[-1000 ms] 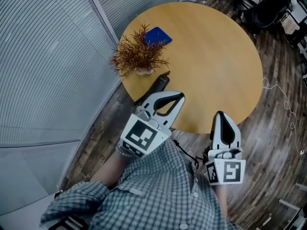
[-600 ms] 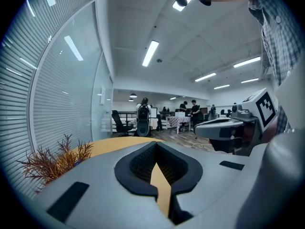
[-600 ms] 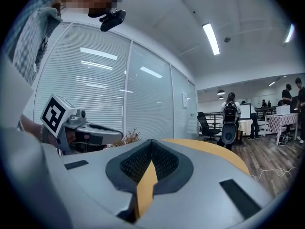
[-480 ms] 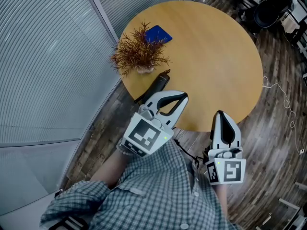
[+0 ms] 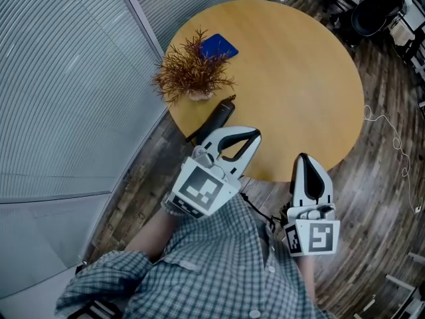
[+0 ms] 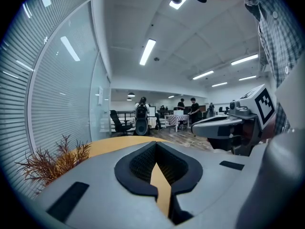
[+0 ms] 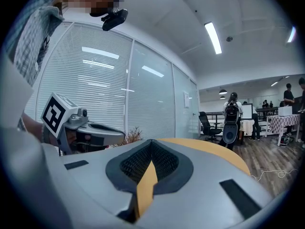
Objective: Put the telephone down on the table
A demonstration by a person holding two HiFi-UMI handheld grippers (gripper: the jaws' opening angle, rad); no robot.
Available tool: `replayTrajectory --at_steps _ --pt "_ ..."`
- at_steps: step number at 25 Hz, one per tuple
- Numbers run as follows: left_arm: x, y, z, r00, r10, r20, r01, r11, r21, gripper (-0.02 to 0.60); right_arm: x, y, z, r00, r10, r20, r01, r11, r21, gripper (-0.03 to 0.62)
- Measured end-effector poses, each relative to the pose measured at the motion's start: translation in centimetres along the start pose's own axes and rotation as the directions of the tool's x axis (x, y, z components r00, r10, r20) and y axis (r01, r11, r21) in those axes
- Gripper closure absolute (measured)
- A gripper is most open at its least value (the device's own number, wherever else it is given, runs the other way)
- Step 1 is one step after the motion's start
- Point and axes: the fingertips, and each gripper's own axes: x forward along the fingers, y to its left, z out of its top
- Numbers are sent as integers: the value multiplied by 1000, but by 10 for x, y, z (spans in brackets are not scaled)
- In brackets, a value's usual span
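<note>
The black telephone handset [image 5: 216, 119] lies on the round wooden table [image 5: 292, 78], at its near-left rim, with nothing holding it. My left gripper [image 5: 254, 135] hovers just right of and nearer than the handset, over the table's near edge; its jaws are shut and empty. In the left gripper view the left gripper [image 6: 156, 145] shows only tabletop past its closed tips. My right gripper [image 5: 303, 158] is further right, at the table's near edge, shut and empty. In its own view the right gripper [image 7: 151, 142] shows closed tips too. The handset is in neither gripper view.
A dried brown plant [image 5: 193, 78] in a small pot stands beyond the handset, with a flat blue item [image 5: 218, 48] behind it. A glass wall with blinds [image 5: 66, 78] runs along the left. A white cable [image 5: 392, 135] lies on the wooden floor at right.
My left gripper has drifted slightly right and forward, still shut. The right gripper and the handset have not moved.
</note>
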Motion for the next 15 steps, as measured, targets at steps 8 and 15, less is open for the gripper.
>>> replayTrajectory --at_steps 8,15 --pt "-1 -2 -1 1000 -1 -4 1 1000 12 574 0 2 -1 1000 4 1 -4 1000 0 586" --pt "-2 -2 -1 1000 -1 -10 1 1000 12 574 1 4 -2 1000 9 -5 -9 1000 1 586"
